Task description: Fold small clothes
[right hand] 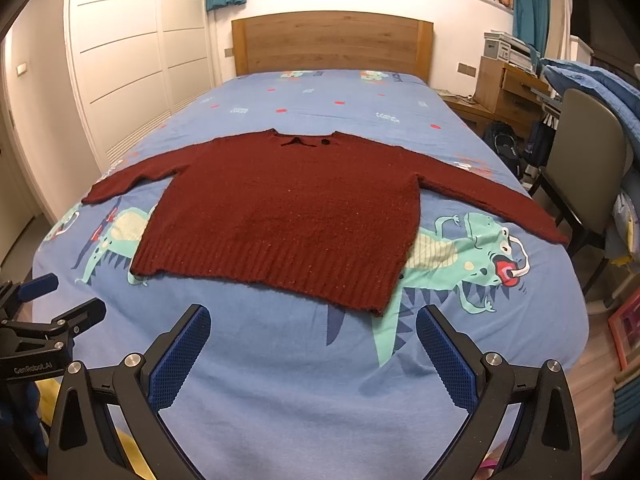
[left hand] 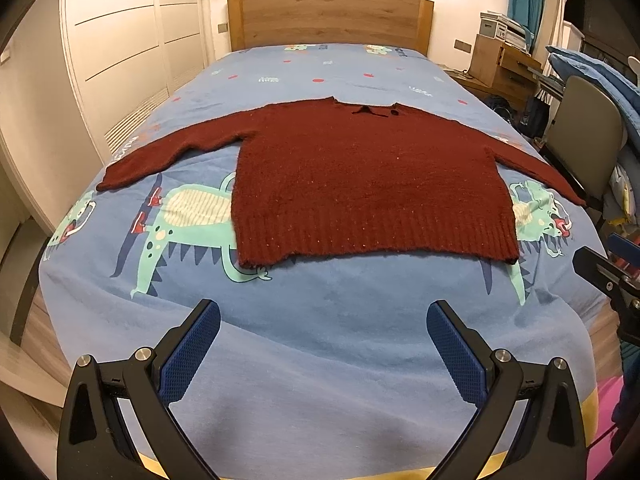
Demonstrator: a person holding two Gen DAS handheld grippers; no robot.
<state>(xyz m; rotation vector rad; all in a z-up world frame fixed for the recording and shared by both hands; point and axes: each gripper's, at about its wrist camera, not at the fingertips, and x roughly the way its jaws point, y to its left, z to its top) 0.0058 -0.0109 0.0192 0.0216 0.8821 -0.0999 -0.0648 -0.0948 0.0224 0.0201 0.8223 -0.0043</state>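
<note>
A dark red knitted sweater (left hand: 360,184) (right hand: 288,216) lies flat on the blue dinosaur-print bed cover, neck toward the headboard, both sleeves spread out sideways. Its ribbed hem faces me. My left gripper (left hand: 323,320) hovers open over bare cover, short of the hem, nothing between its blue pads. My right gripper (right hand: 313,324) is open too, just short of the hem's near right corner. Each gripper shows at the edge of the other's view: the right gripper (left hand: 600,268) and the left gripper (right hand: 60,300).
The bed (left hand: 320,380) fills the room's middle, with a wooden headboard (right hand: 332,42) at the far end. White wardrobe doors (right hand: 120,60) run along the left. A grey chair (right hand: 588,176), a wooden desk (right hand: 508,88) and piled blue bedding crowd the right side.
</note>
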